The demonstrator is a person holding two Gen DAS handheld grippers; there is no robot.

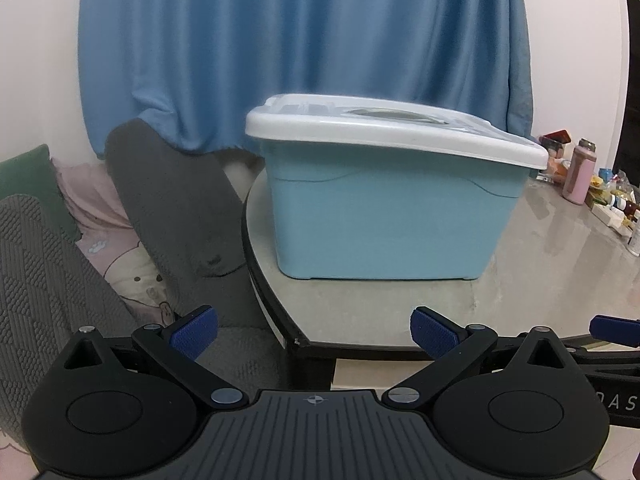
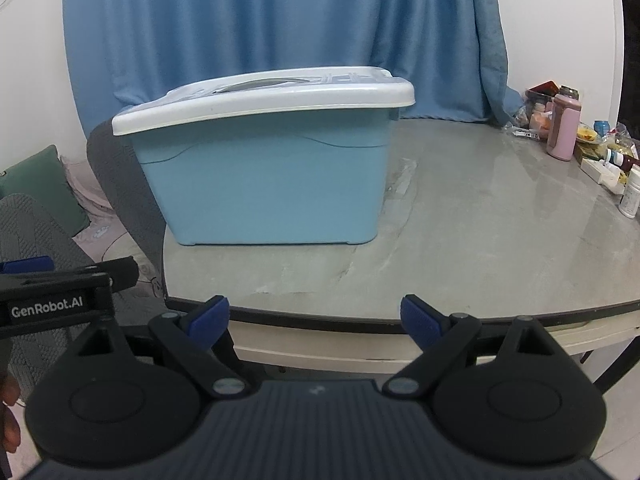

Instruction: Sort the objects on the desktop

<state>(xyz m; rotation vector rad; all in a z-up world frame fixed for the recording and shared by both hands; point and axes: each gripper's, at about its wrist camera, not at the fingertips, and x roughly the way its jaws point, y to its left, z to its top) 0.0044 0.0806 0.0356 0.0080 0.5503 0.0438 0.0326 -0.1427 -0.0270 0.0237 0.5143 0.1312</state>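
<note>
Blue bin (image 2: pixel 264 184): stands on the grey table (image 2: pixel 460 240) near its left edge, white lid (image 2: pixel 264 100) seated on top.
Desktop objects: a cluster of bottles and packets (image 2: pixel 580 148) sits at the table's far right, well apart from the bin.
Left gripper (image 1: pixel 314 334): jaws spread wide, nothing between them, short of the table edge.
Right gripper (image 2: pixel 314 320): jaws spread wide, empty, also short of the table.
Progress: sorting looks unstarted; lid not yet off, nothing picked up.

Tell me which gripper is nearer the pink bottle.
Right. The right gripper hangs off the table edge on the pink bottle side; the left gripper sits further left, in front of the blue bin.
</note>
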